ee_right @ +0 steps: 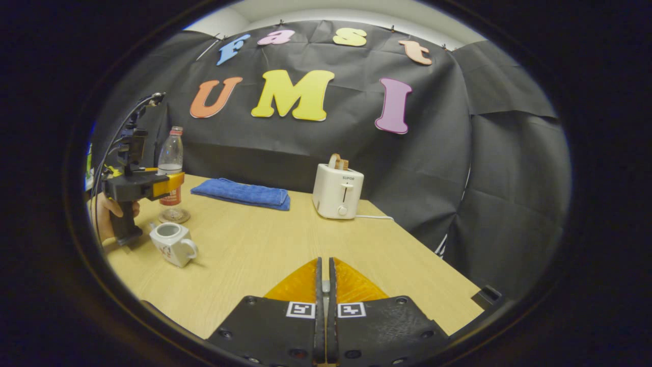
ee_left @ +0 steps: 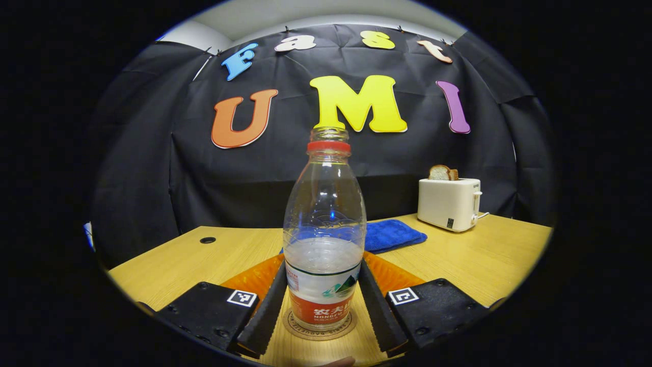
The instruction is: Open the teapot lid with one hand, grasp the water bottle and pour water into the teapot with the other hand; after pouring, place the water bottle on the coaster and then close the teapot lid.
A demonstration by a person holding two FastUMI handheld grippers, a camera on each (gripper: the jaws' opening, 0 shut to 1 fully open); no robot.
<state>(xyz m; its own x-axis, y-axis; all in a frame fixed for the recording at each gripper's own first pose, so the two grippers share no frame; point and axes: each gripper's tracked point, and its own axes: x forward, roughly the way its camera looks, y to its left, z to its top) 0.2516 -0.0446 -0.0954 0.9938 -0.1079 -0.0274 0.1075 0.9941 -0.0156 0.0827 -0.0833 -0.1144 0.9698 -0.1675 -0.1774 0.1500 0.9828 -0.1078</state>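
A clear water bottle (ee_left: 324, 229) with a red neck ring, no cap and a little water stands upright on a round coaster (ee_left: 305, 329). My left gripper (ee_left: 323, 264) has a finger pressed against each side of its label. In the right gripper view the bottle (ee_right: 170, 163) and coaster (ee_right: 175, 218) are far left, with the left gripper (ee_right: 168, 186) held by a hand (ee_right: 104, 214). A small white teapot (ee_right: 172, 244) sits lidless just in front of them. My right gripper (ee_right: 322, 262) hovers over the table, shut, with a pale sliver of the lid between its fingers.
A white toaster (ee_right: 337, 191) with bread in it stands at the back of the wooden table (ee_right: 265, 244), near the cloth wall. A folded blue cloth (ee_right: 239, 193) lies between toaster and bottle. The table's right edge drops off close to the right gripper.
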